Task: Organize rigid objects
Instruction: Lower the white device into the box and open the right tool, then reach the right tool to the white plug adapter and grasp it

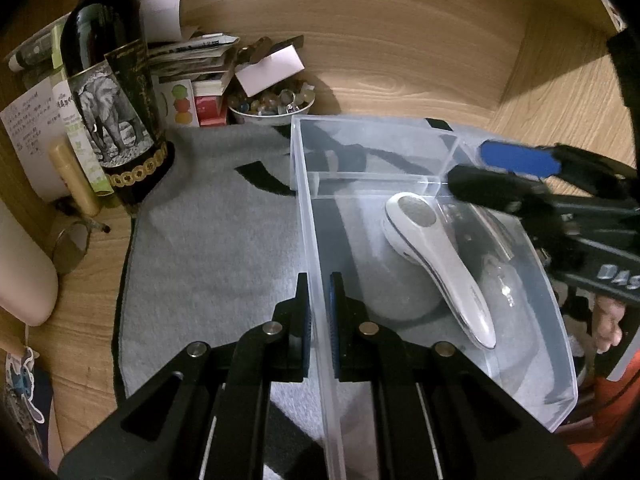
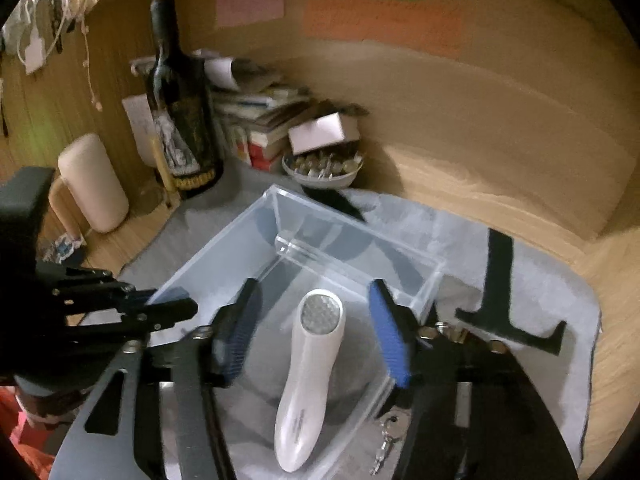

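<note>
A white handheld lint shaver (image 1: 436,256) (image 2: 308,368) lies in the near compartment of a clear plastic box (image 1: 304,184) (image 2: 224,248) that has a divider across it. My left gripper (image 1: 319,300) is shut on the box's left wall, one finger inside and one outside; in the right wrist view it shows at the left (image 2: 172,304). My right gripper (image 2: 314,288) hangs open over the box, its blue pads (image 2: 390,336) standing apart on either side of the shaver without touching it. In the left wrist view it (image 1: 472,166) reaches in from the right.
The box rests on a grey towel (image 1: 208,240) on a wooden desk with wooden walls behind and at the right. A dark wine bottle (image 1: 112,92), stacked papers and a bowl of beads (image 1: 272,104) crowd the back left. A small key (image 2: 386,440) lies by the box.
</note>
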Action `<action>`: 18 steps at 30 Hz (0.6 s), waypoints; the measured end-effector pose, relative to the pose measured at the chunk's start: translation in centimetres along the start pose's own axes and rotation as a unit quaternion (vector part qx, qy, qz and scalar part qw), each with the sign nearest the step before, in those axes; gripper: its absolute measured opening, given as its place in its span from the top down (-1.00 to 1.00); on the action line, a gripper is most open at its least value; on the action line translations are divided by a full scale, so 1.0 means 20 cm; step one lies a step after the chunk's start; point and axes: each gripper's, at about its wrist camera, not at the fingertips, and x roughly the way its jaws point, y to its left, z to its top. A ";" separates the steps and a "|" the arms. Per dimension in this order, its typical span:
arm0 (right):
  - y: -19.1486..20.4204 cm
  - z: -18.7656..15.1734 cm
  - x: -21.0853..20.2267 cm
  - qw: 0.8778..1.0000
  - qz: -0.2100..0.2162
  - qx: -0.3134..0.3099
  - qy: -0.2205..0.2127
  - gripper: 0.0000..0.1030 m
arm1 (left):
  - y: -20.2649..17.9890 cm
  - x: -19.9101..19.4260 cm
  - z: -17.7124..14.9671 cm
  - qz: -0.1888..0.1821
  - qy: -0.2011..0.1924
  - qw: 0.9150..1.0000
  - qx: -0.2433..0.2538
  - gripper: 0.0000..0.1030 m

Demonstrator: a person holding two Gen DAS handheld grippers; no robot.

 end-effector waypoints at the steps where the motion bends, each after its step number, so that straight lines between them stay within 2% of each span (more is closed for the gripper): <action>1: -0.01 0.00 -0.03 1.000 -0.002 0.001 -0.010 -0.26 | 0.00 0.00 0.00 0.000 0.001 1.000 0.000 0.84; 4: -0.03 -0.01 -0.12 0.999 -0.017 0.003 -0.032 -0.39 | 0.00 0.01 0.00 0.001 0.002 1.000 0.000 0.84; 6: -0.05 -0.02 -0.18 0.999 -0.028 0.007 -0.045 -0.60 | 0.00 0.01 0.00 0.001 0.002 1.000 0.000 0.84; 12: -0.19 -0.09 -0.30 0.995 -0.069 0.036 -0.062 -0.65 | 0.01 0.01 0.00 0.000 0.003 1.000 -0.002 0.84; 18: -0.41 -0.26 -0.35 0.987 -0.118 0.098 -0.040 -0.66 | 0.01 0.01 0.00 -0.001 0.004 1.000 -0.002 0.84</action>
